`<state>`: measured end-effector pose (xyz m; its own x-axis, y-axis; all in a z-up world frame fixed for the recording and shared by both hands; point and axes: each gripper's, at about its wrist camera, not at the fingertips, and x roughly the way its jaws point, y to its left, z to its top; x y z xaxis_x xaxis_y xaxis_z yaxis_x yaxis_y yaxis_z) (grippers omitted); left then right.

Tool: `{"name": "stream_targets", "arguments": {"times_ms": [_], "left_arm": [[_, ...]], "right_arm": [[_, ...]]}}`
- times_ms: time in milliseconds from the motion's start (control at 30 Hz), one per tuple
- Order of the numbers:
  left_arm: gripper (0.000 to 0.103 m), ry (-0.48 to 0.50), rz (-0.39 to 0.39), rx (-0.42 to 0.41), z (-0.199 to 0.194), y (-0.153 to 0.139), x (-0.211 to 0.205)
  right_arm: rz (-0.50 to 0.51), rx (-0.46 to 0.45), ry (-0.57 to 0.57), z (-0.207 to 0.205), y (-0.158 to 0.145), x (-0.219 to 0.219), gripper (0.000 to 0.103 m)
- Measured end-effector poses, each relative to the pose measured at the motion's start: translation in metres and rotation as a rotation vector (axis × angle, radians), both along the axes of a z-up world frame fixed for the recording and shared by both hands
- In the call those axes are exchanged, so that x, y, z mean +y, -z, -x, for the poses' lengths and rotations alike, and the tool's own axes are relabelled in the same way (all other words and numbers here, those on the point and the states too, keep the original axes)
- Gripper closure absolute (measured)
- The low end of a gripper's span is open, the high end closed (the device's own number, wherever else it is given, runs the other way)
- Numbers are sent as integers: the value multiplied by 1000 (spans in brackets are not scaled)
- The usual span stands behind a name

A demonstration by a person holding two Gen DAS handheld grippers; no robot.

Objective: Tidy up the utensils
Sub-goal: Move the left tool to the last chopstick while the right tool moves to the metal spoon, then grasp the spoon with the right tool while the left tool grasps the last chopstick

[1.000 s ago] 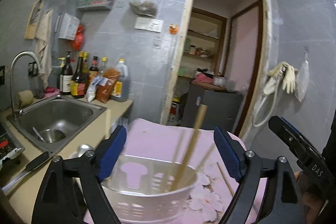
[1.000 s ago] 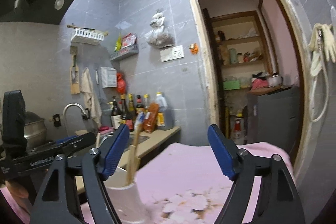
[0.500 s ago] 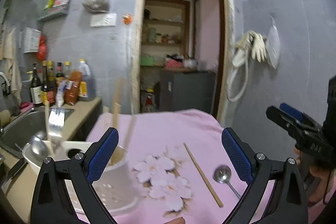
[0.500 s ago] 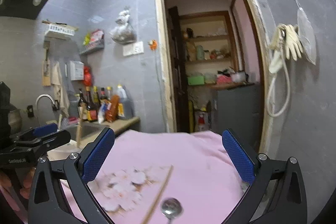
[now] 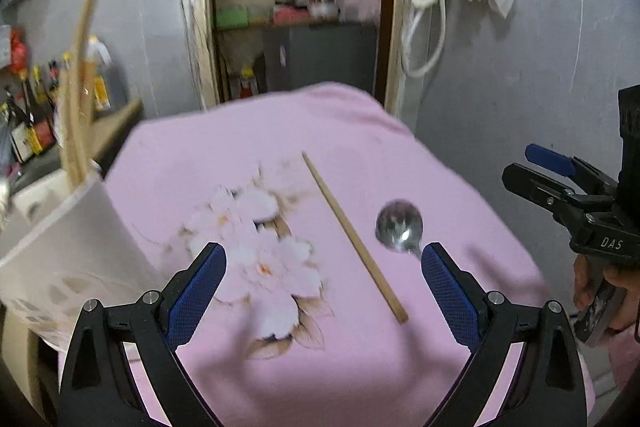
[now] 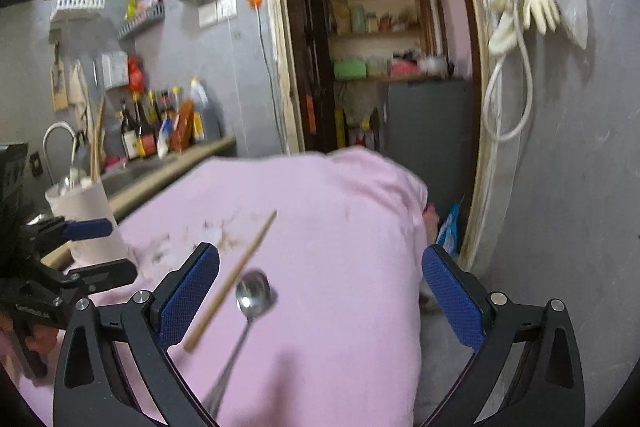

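Over the pink cloth (image 5: 248,147), the left gripper (image 5: 323,279) hangs with its blue pads spread wide and nothing between them; its jaws have just been opening, then eased back slightly. At its far left a white utensil holder (image 5: 68,239) stands on the cloth's edge with wooden chopsticks (image 5: 78,95) leaning upright inside it. Ahead of the pads lies a printed flower pattern (image 5: 260,227), then a single chopstick (image 5: 354,237) flat on the cloth, running diagonally. Just right of it rests a metal spoon (image 5: 399,226), bowl up, its handle passing behind the right-hand pad. The two utensils lie close but apart.

Farther right, the right gripper (image 6: 320,291) is likewise gaping and empty; its jaws have also just been opening, then narrowed a little. From its own camera the chopstick (image 6: 234,279) and spoon (image 6: 253,294) lie just inside its left pad, untouched. A hand (image 5: 612,291) holds its handle. Behind the cloth are a counter with bottles (image 6: 160,131), an open doorway (image 6: 376,39), and gloves (image 6: 532,3) hanging on the grey wall.
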<state>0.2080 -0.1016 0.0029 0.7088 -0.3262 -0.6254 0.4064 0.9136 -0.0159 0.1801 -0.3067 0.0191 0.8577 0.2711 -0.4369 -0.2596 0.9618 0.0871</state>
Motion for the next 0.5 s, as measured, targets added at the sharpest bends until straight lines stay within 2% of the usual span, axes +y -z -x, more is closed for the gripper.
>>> {"name": "stream_targets", "arguments": {"times_ms": [33,300,500], "left_arm": [[10,5,-7,22,-4,4,-3],[46,71,-36,176,-28,27,-20],[65,81,-32,308,-48,47,-29]], "right_arm": [[10,27,-10,-2,4,0,8],[51,171,-95,-16,26,8,39],[59,262,-165,-35,33,21,60]]}}
